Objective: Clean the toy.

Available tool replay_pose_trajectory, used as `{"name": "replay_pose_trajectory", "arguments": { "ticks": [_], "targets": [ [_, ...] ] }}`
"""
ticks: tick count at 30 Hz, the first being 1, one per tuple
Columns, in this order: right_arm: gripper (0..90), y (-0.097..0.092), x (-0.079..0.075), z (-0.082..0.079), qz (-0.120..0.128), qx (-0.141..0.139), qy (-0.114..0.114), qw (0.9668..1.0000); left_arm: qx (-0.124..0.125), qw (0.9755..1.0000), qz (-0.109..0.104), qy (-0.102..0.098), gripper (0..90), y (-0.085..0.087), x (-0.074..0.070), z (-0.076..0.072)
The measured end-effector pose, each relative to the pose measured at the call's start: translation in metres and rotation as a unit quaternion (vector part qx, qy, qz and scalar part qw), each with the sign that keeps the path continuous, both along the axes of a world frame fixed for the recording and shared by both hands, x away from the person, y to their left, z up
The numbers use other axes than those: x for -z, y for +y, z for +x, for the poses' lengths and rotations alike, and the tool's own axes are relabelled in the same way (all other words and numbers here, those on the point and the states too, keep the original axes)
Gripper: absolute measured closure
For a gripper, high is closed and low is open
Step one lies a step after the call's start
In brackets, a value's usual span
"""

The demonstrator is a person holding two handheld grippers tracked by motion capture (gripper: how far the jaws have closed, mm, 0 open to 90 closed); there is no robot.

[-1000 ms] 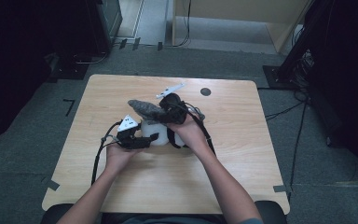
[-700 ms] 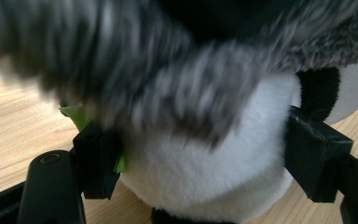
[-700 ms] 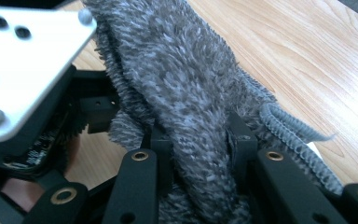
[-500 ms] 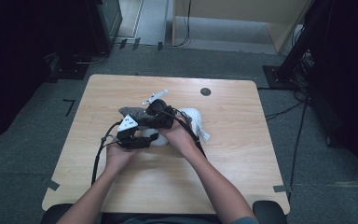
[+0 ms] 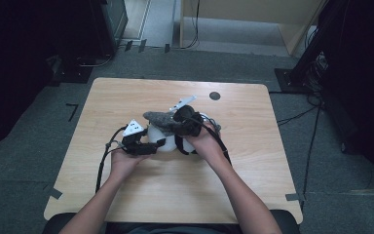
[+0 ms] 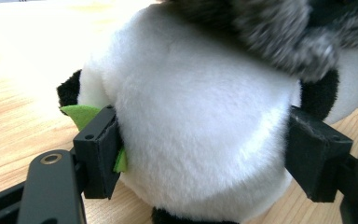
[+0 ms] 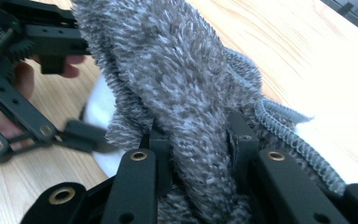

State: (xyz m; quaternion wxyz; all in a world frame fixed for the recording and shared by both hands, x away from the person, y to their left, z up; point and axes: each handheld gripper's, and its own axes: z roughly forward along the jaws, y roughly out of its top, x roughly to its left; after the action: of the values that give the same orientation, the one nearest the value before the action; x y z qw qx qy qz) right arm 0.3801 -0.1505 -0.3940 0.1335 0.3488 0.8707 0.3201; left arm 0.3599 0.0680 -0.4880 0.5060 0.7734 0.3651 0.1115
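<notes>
On the wooden surface [image 5: 126, 97], left hand-held gripper [image 6: 205, 154] clamps the white-and-black plush panda [image 6: 200, 121]; right hand-held gripper [image 7: 198, 140], pinching the grey fuzzy knit hat [image 7: 177, 84], should pull it evenly down.

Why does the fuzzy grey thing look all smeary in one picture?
In the left gripper view the fuzzy grey fabric is out of focus at the top, while the white plush panda toy looks sharper. In the right gripper view the grey fibres show crisply; the left gripper behind is blurred.

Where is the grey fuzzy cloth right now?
In the high view the grey fuzzy cloth lies over the top of the panda plush near the table's centre, pinched by the right gripper.
</notes>
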Motion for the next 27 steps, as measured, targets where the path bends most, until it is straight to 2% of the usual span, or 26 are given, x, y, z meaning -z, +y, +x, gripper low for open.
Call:
{"name": "replay_pose_trajectory", "arguments": {
  "ticks": [8,13,21,24,27],
  "targets": [
    [70.3,-0.046,-0.009,-0.008,0.019,0.034,-0.001,0.9992,0.001,1.0,-0.003,0.001,22.9,0.001,0.0,0.0],
    [70.2,-0.061,-0.01,-0.009,0.032,0.046,0.001,0.9985,0.001,1.0,-0.004,0.001,22.9,0.001,0.001,0.001],
    [71.0,-0.062,-0.012,-0.009,0.034,0.046,0.0,0.9984,0.0,1.0,-0.007,0.001,22.9,0.002,0.001,0.001],
    [71.4,-0.058,-0.019,-0.009,0.062,0.048,-0.005,0.9969,0.001,0.9999,-0.01,-0.001,22.8,0.002,0.002,0.0],
    [71.5,-0.05,-0.026,-0.005,0.077,0.04,-0.015,0.9961,0.001,0.9999,-0.01,-0.003,22.8,0.002,0.002,0.0]
  ]
}}
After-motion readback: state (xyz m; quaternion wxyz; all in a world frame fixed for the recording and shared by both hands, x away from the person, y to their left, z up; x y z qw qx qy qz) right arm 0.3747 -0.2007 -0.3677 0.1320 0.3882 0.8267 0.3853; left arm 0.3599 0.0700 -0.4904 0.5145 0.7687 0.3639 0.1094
